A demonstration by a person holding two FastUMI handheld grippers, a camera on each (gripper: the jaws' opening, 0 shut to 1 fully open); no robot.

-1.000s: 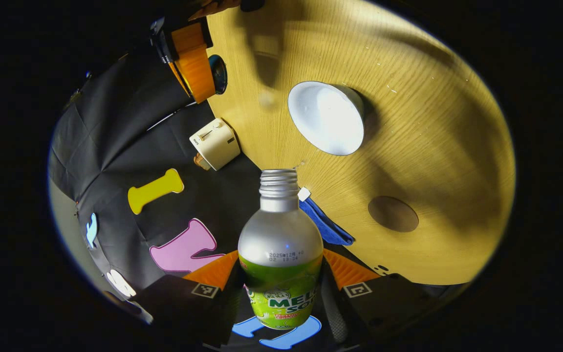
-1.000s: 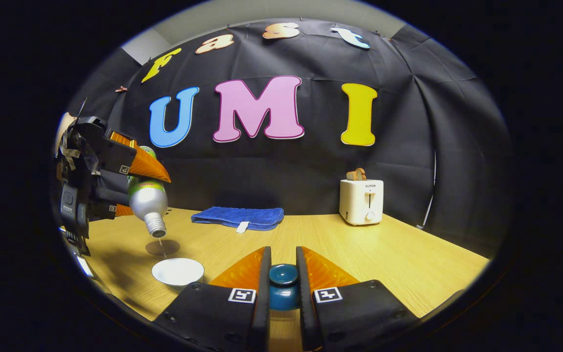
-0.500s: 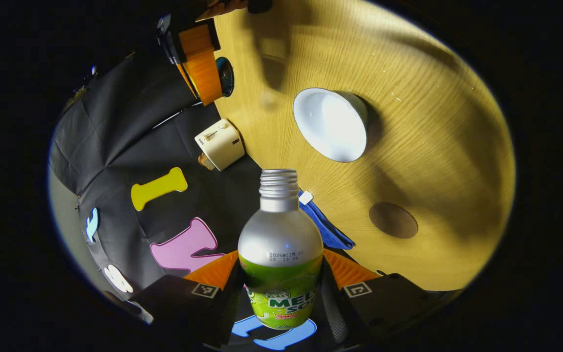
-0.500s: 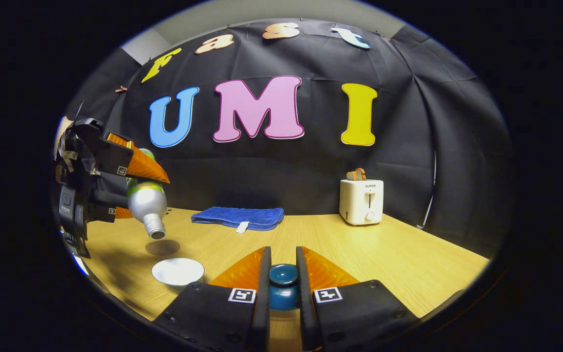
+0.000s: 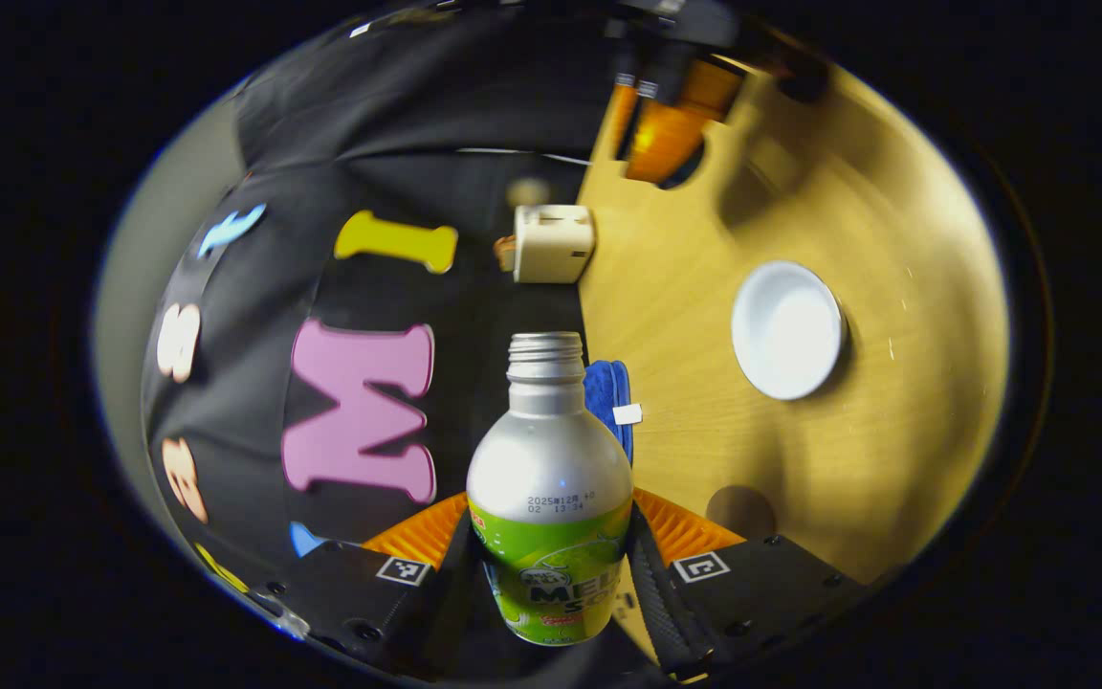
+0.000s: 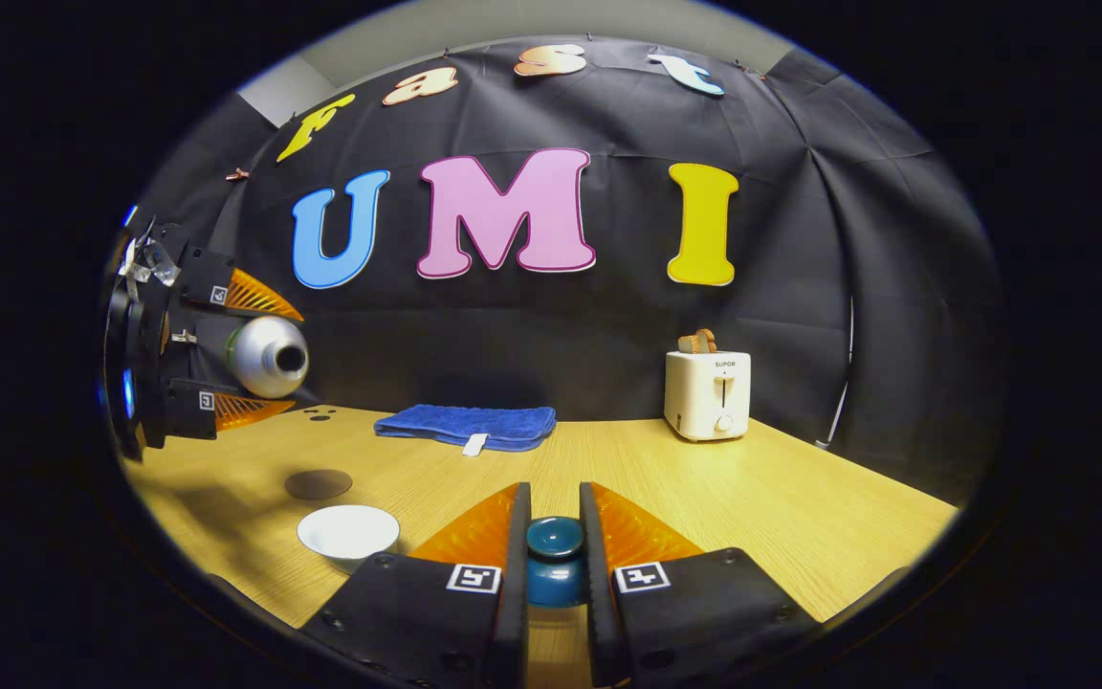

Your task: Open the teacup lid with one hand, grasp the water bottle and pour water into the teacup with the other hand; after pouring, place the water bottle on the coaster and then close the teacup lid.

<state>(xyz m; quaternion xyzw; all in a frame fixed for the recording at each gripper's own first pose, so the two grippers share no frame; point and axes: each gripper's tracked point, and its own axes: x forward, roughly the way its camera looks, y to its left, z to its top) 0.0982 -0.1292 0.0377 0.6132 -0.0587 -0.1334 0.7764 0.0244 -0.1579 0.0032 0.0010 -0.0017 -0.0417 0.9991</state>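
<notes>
The soda bottle (image 5: 549, 498) sits clamped between my left gripper's (image 5: 551, 536) two orange fingers, which press on its green-labelled belly; its threaded neck is open, with no cap. In the right gripper view it lies roughly level in the air, mouth facing sideways, above the table's far left corner (image 6: 269, 357). The white teacup (image 5: 786, 329) stands uncovered on the wooden table (image 5: 895, 459), and the round dark coaster (image 6: 318, 484) lies just beyond it, apart from it. My right gripper (image 6: 554, 550) is closed on the knob of the dark teal teacup lid (image 6: 554, 560), held low over the table.

The main risk, as I judge it, is the open mouth: while the bottle lies level, any leftover liquid could dribble onto the table or the blue towel (image 6: 465, 425). I would also worry about setting it down off-centre on the coaster, since that spot hides behind my own fingers in the left gripper view (image 5: 740, 509). The white toaster (image 6: 707, 394) stands well clear.
</notes>
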